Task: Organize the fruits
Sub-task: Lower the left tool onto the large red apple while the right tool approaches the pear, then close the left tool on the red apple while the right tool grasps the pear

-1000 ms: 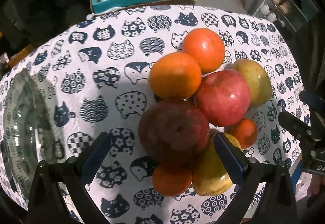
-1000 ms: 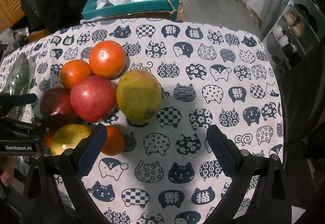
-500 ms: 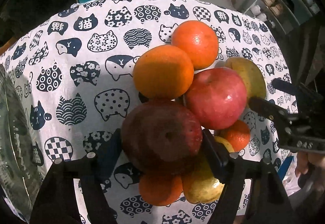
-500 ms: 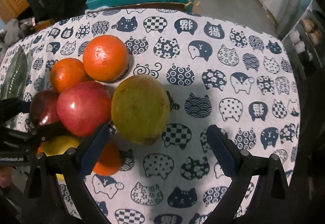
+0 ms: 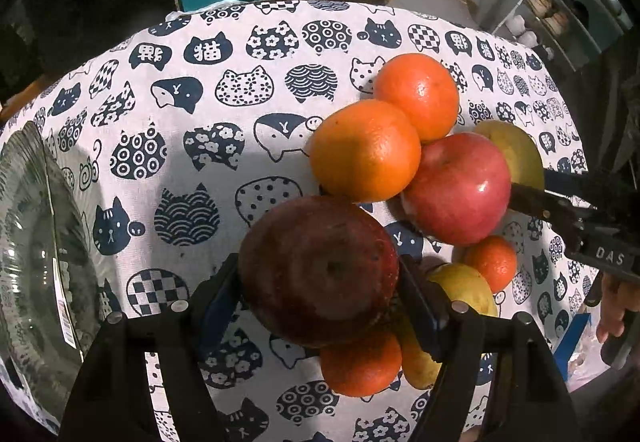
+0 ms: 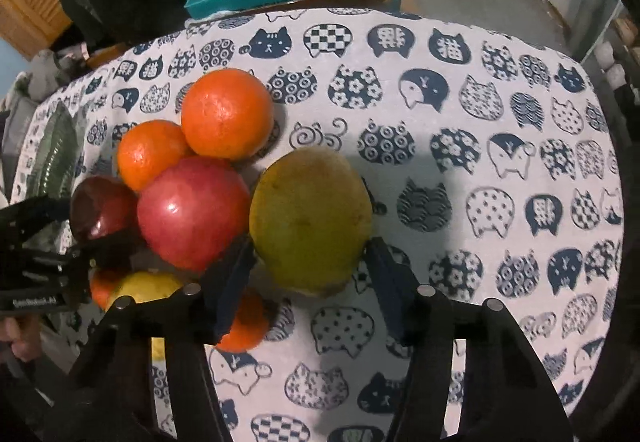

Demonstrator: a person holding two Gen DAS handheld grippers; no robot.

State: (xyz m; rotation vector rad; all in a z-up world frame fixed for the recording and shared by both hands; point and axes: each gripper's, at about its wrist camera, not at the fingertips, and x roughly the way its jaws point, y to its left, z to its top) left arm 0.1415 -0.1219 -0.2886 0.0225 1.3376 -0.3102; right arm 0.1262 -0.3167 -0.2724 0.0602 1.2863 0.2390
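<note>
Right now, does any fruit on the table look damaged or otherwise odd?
Yes. The dark red apple between the left gripper's pads looks dull, brownish and blotchy, unlike the glossy red apple beside it; it may be bruised or overripe. The greenish-yellow fruit in the right gripper, which has just been closing, shows only small brown specks.

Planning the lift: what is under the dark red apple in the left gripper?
Below the dark red apple an orange and a yellow-green fruit show, with patterned tablecloth around. Directly beneath is hidden.
</note>
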